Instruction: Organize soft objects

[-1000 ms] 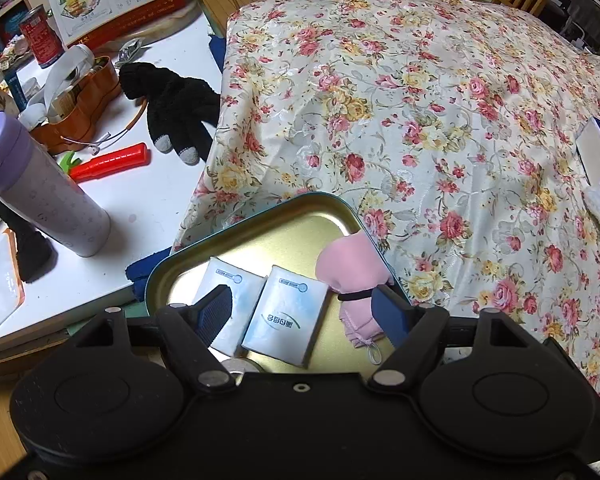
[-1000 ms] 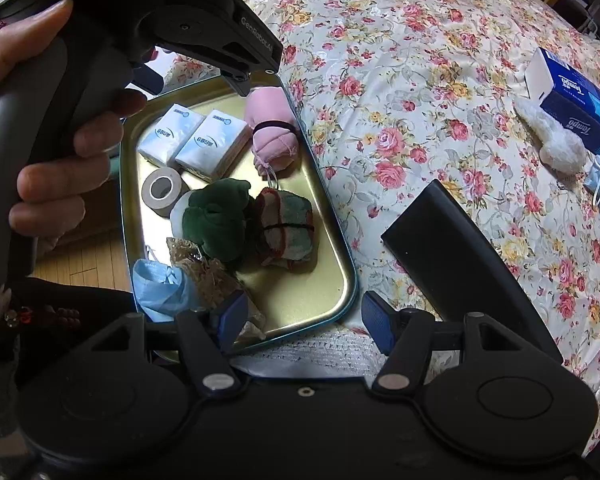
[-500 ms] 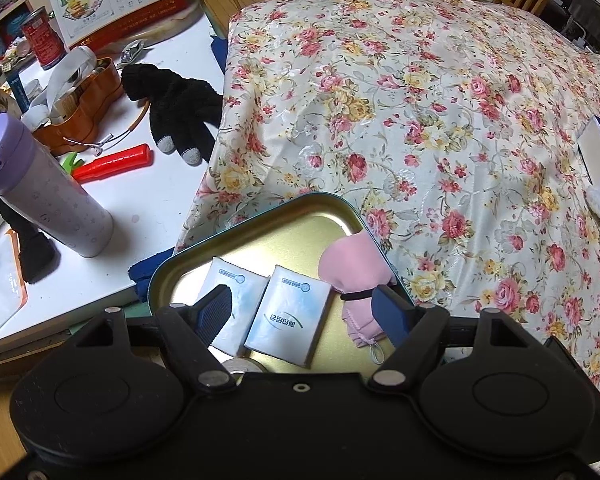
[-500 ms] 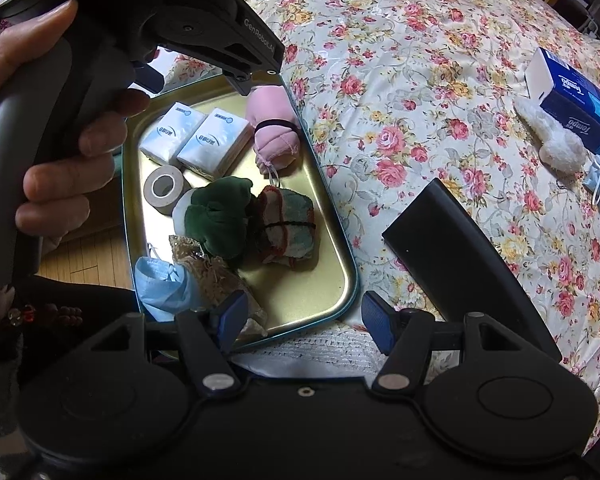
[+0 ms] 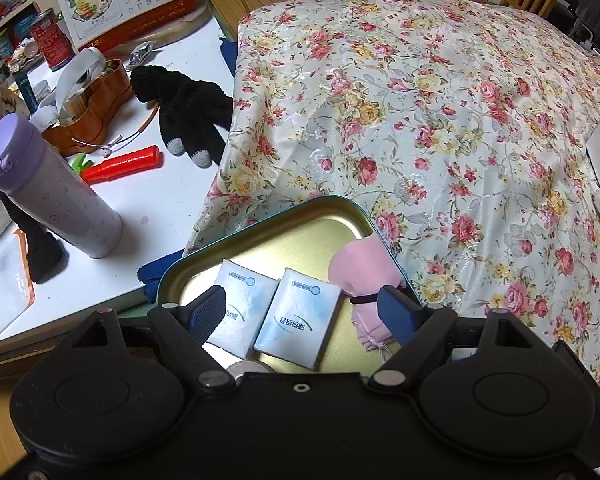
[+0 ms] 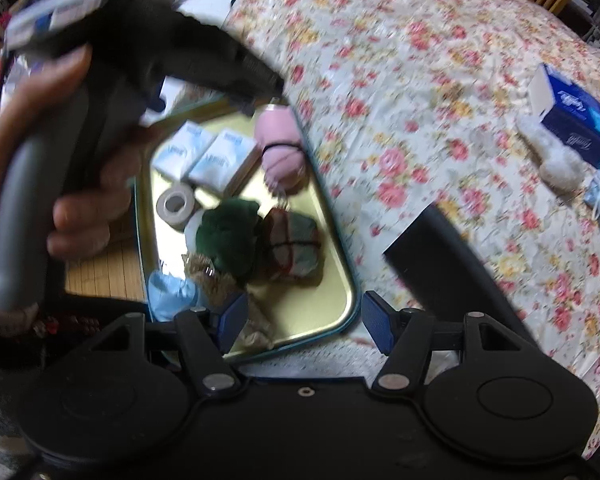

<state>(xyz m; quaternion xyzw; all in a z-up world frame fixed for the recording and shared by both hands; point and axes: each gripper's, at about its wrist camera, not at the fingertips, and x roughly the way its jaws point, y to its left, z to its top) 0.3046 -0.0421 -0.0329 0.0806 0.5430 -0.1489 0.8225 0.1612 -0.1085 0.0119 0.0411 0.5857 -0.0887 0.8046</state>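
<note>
Left wrist view: tray [image 5: 260, 216] sits lower centre, on the edge of the floral cloth [image 5: 440, 120].
Tray contents: two tissue packs [image 5: 296, 320] side by side, pink bundle [image 5: 364, 268] just right of them.
Left gripper [image 5: 304, 312]: fingers wide apart, holding nothing, above the packs.
Right gripper [image 6: 300, 320]: spread wide, empty, over the tray's near end; view blurred.
Upper right of right wrist view: blue tissue box [image 6: 576, 116], white fluffy item [image 6: 556, 160] touching it.
Left of left wrist view: purple bottle [image 5: 56, 196], black glove [image 5: 184, 112].
</note>
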